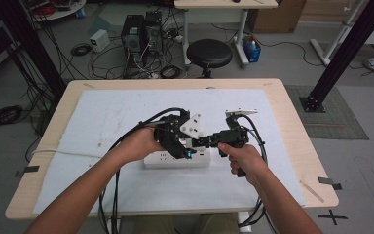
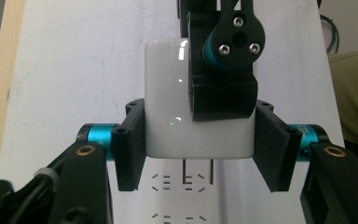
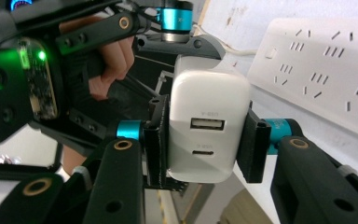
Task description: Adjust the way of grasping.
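Note:
A white USB charger (image 2: 168, 102) hangs just above a white power strip (image 2: 186, 200), its two metal prongs (image 2: 198, 170) pointing down at the sockets. My left gripper (image 2: 201, 147) is shut on the charger's sides. My right gripper (image 3: 206, 142) is shut on the same charger (image 3: 207, 126) from the end with the two USB ports, and one of its pads (image 2: 223, 79) lies across the charger's face. In the high view both grippers, left (image 1: 187, 151) and right (image 1: 198, 143), meet over the power strip (image 1: 175, 160) at the table's middle.
The strip lies on a white mat (image 1: 126, 117) that covers most of the wooden table (image 1: 297, 131). Its cord (image 1: 63, 152) runs off to the left. Gripper cables trail over the front edge. A black stool (image 1: 209, 52) and computer towers (image 1: 141, 31) stand beyond the far edge.

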A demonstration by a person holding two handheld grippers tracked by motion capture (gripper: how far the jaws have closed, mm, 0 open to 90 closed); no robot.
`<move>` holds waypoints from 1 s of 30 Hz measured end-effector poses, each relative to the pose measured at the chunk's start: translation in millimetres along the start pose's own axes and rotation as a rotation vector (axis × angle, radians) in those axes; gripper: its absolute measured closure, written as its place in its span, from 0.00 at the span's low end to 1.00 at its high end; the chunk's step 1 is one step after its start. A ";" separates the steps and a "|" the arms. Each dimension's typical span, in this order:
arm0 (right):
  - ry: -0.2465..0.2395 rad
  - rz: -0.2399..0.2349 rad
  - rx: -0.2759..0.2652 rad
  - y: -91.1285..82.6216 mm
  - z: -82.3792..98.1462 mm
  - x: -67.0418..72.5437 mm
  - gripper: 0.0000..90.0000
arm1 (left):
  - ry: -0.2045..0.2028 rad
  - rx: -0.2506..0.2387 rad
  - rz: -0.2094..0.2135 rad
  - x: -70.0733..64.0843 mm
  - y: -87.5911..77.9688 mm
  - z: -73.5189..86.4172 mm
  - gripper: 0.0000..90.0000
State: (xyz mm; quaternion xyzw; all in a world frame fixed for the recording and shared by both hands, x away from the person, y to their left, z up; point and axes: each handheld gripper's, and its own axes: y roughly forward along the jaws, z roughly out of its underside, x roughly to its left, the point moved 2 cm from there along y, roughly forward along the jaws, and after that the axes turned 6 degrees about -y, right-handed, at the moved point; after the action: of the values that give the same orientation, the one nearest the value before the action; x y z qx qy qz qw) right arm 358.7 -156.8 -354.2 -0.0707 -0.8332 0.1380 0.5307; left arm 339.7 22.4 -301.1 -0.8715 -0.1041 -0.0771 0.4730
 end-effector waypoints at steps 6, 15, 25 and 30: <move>-0.077 0.179 0.035 -8.3 -0.4 -1.1 0.69 | -0.102 0.062 0.005 3.2 -5.5 18.0 0.27; -0.237 0.509 0.133 -57.7 -9.5 -1.0 0.69 | -0.329 0.217 0.011 21.4 -27.9 91.2 0.21; -0.364 0.789 0.314 -76.7 -19.2 7.9 0.69 | -0.394 0.361 -0.022 35.8 -56.5 137.1 0.21; -0.457 0.864 0.401 -91.9 -24.0 10.1 0.69 | -0.405 0.354 -0.067 39.9 -74.4 153.0 0.21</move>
State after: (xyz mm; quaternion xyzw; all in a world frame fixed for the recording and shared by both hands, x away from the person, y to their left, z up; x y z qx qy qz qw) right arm 378.8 -237.9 -307.9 -0.2729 -0.7798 0.5129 0.2331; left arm 364.9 194.8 -314.4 -0.7691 -0.2371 0.1026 0.5846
